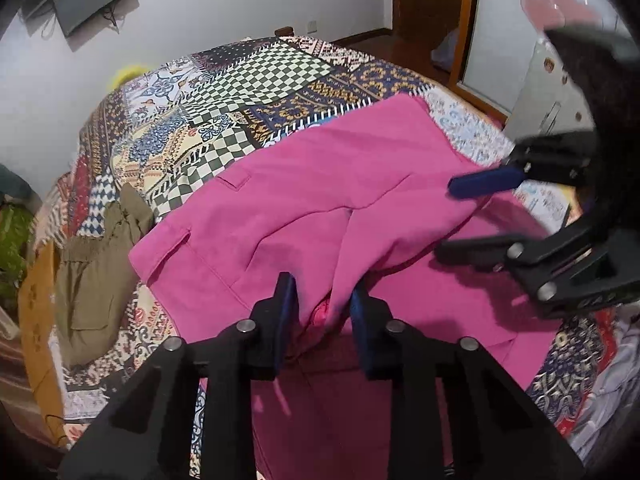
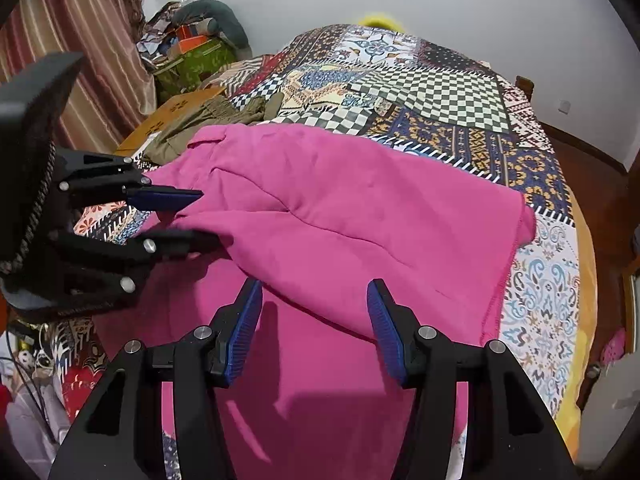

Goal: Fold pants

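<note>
Pink pants (image 1: 320,184) lie on the patterned bed, an upper layer folded over a lower one; they also fill the right wrist view (image 2: 360,208). My left gripper (image 1: 325,300) is shut on a bunched fold of the pink pants near the front edge; it shows from the side in the right wrist view (image 2: 204,216), fingers around the fold's left edge. My right gripper (image 2: 314,300) is open and empty just above the pink cloth; it shows in the left wrist view (image 1: 448,216) at the right, fingers apart over the pants.
An olive garment (image 1: 96,264) lies on the bed left of the pants, also in the right wrist view (image 2: 200,120). The patchwork bedspread (image 1: 248,80) covers the bed. A cluttered pile (image 2: 192,48) and a curtain (image 2: 88,40) stand at the left. Wooden floor (image 1: 384,48) lies beyond.
</note>
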Motion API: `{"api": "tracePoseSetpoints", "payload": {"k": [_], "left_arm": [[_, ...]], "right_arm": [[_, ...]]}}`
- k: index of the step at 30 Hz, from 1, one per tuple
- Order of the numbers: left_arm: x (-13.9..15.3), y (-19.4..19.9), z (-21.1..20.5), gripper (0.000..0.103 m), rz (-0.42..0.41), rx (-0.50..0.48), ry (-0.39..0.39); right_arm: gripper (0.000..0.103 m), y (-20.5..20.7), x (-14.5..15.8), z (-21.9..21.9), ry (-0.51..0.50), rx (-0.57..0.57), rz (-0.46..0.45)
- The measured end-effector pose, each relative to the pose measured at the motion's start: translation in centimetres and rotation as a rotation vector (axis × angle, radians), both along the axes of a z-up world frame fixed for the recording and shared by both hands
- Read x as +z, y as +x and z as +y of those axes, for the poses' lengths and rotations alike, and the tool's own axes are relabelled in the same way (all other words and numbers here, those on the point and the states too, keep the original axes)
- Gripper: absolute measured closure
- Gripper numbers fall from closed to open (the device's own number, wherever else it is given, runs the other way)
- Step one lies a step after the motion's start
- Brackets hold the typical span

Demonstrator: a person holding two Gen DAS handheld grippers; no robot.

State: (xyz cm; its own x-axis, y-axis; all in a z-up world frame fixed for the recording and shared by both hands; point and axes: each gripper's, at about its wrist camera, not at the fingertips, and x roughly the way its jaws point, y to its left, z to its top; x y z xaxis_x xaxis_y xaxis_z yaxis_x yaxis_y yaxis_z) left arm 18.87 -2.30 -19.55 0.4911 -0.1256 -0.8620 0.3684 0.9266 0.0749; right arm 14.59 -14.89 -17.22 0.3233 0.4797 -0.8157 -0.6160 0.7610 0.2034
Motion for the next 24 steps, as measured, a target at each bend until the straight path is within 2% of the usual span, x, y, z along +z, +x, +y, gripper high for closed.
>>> {"api": "tracePoseSetpoints", "payload": {"k": [4,11,12,14,16,17,24], "left_arm": [[0.4,0.6,0.7,0.077,0.022,0.012,-0.067],[1.6,0.4,0.7,0.077,-0.007,0.005,-0.090],[1.8,0.3,0.6,0.077,-0.013,0.000,-0.092],[2.0,0.2,0.4,0.077,-0.017,-0.005,-0.091],[1.9,0.2,0.3,0.077,-0.013,-0.011,-0.092],[1.8,0.1,0.1,0.077,-0.011,-0.011,-0.087],[0.3,-0.1,-0.9,0.077,-0.007,-0.027,-0.047]], "right_arm": [[0.052,0.4,-0.3,0.4,0.011,0.010,0.007],[0.053,1.3,-0.7,0.9,0.019,-0.004,-0.017],[0.056,1.4,-0.7,0.8,0.030,-0.013,-0.017],[0.074,1.8,-0.5,0.6,0.057,-0.029,-0.014],[0.087,2.2,-0.3,0.3,0.080,-0.039,-0.010],[0.091,2.3,-0.2,0.3,0.089,-0.041,-0.008],[0.096,1.5,1.0,0.2,0.103,-0.031,-0.046]]}}
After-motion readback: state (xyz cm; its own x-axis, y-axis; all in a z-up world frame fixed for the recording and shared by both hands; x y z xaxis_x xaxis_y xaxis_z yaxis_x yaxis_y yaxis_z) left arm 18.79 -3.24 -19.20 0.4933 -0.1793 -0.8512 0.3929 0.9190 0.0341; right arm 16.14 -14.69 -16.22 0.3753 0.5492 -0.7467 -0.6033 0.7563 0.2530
